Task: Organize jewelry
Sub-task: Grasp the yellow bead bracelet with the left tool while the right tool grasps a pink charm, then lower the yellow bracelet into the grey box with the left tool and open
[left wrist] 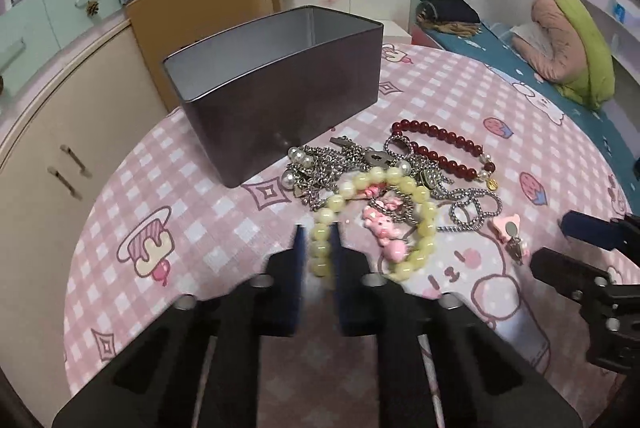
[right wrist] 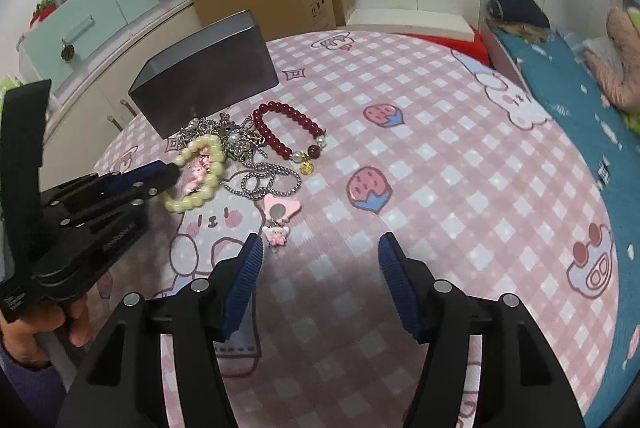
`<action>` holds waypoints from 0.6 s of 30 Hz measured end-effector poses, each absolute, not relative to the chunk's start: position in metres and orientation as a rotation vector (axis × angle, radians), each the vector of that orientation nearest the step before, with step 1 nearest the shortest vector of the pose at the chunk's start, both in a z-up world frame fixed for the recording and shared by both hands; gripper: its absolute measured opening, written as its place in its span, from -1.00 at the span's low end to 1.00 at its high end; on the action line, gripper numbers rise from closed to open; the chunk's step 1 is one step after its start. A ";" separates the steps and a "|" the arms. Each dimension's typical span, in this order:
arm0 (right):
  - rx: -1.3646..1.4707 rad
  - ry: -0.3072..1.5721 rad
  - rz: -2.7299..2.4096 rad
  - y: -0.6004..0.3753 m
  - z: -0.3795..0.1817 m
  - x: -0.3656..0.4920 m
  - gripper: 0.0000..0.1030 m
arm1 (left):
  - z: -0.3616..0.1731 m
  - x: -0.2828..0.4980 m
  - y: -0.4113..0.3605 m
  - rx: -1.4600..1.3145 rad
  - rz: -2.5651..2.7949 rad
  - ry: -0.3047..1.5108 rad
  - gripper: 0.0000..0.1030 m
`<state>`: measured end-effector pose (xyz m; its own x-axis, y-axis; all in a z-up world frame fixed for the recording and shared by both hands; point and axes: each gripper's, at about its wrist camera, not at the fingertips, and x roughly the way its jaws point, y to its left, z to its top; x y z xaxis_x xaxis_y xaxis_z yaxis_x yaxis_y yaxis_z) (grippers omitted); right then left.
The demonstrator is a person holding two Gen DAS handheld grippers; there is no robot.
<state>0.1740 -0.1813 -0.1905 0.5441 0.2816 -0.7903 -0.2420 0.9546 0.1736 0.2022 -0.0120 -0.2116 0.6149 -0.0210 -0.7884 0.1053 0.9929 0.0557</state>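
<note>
Left wrist view — left gripper (left wrist: 318, 248) clamped on yellow bracelet (left wrist: 404, 187).
Lift slowly toward tin (left wrist: 280, 95), untangling chains (left wrist: 320, 163) — right gripper (right wrist: 320, 252) gaping, empty.

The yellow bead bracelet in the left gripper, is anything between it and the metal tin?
The yellow bead bracelet lies partly on the silver chains, which sit between it and the open tin. Lifted clear, nothing else visible blocks the way.

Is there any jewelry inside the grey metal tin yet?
No, the grey metal tin shows only bare walls inside, with all visible jewelry lying on the pink checked tablecloth.
</note>
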 end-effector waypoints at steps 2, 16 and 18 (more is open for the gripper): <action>0.037 0.944 0.313 -0.177 -0.190 0.175 0.21 | -0.209 0.198 -0.005 0.062 -0.095 0.916 -0.81; -0.062 0.897 0.290 -0.143 -0.192 0.183 -0.12 | -0.163 0.161 0.023 -0.032 -0.207 0.852 -0.81; -0.077 0.891 0.268 -0.143 -0.192 0.183 -0.42 | -0.158 0.159 0.024 -0.045 -0.224 0.845 -0.81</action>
<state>0.1834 -0.1430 -0.1920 0.5975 0.1985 -0.7769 -0.2621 0.9640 0.0448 0.1589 0.0237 -0.1582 0.6418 -0.2144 -0.7363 0.1790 0.9755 -0.1280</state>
